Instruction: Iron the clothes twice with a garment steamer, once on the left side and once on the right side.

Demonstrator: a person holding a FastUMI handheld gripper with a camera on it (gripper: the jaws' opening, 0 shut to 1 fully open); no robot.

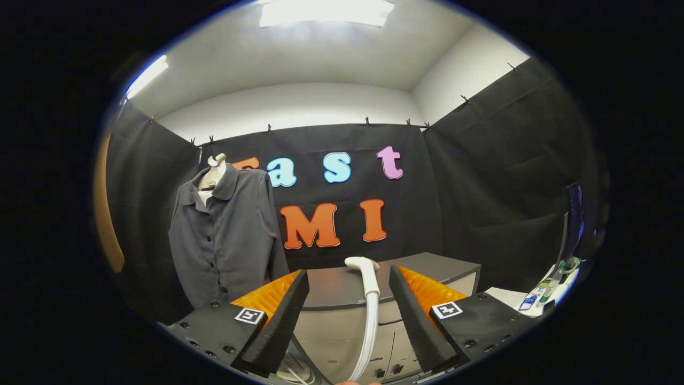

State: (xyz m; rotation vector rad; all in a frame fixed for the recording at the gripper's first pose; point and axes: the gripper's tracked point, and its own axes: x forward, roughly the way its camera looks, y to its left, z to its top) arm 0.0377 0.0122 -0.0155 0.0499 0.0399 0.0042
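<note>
Claw: the gripper (348,289) has its two fingers spread wide. Nothing is pinched, and neither finger touches anything.

Steamer: the garment steamer head (364,266) is white with a bent top. It stands up in the gap between the fingers, a bit ahead of the tips. I think it stands there so the claw can slide in and close on the handle.

Hose: the white hose (368,334) runs down from the steamer head between the fingers. It goes out of sight at the bottom, so I cannot see where it ends.

Shirt: the grey shirt (227,235) hangs on a pale dress form (215,170), well off to the left and beyond the fingers. It hangs straight with its buttons done up, so both sides of the front are easy to reach with steam.

Cabinet: a grey cabinet (352,291) with drawers sits just behind the steamer. The fingers cover part of its front.

Hard to see: something round and pale (299,369) sits low by the left finger. It may be the steamer's base, but I cannot tell. A sliver of something sits at the very bottom near the hose, too small to name.

Side table: a white table (526,299) far right has small things on it, too blurry to name.

Job so far: my guess is no ironing has started, as the steamer is not yet picked up.
</note>
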